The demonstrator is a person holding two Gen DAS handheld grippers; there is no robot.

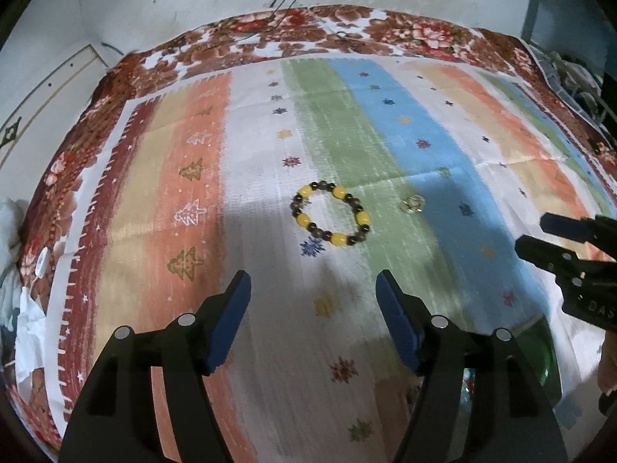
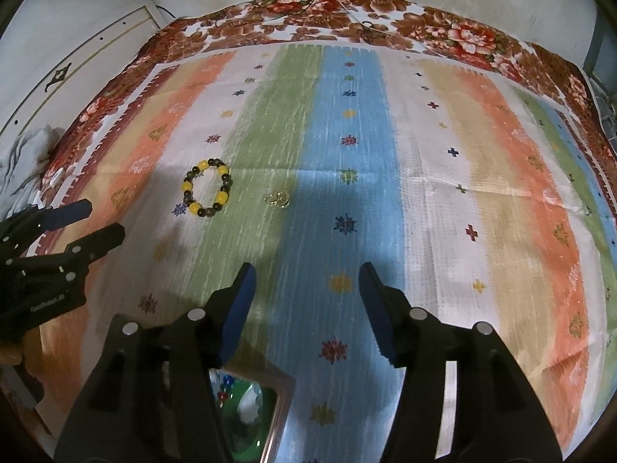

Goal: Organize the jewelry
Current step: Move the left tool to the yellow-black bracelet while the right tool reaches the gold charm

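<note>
Blue-padded fingers (image 1: 231, 320) of the left gripper (image 1: 313, 289) fill the near edge of the left wrist view, spread wide with nothing but cloth between them. Just beyond their tips lies the beaded bracelet (image 1: 331, 218), yellow and dark beads in a closed ring, flat on the white stripe beside the green one. To its right, well apart from it, sits a small clear, yellowish trinket (image 1: 411, 204) on the green stripe; too small to say what it is. Over on the right wrist view, the right gripper (image 2: 306, 283) hangs over the blue stripe, its fingers parted too and holding nothing. Down at the near edge, between and left of its fingers, a framed box (image 2: 283, 389) with green lining peeks out. All of it rests on the striped cloth (image 2: 501, 193), laid over a floral blanket (image 2: 443, 27).
</note>
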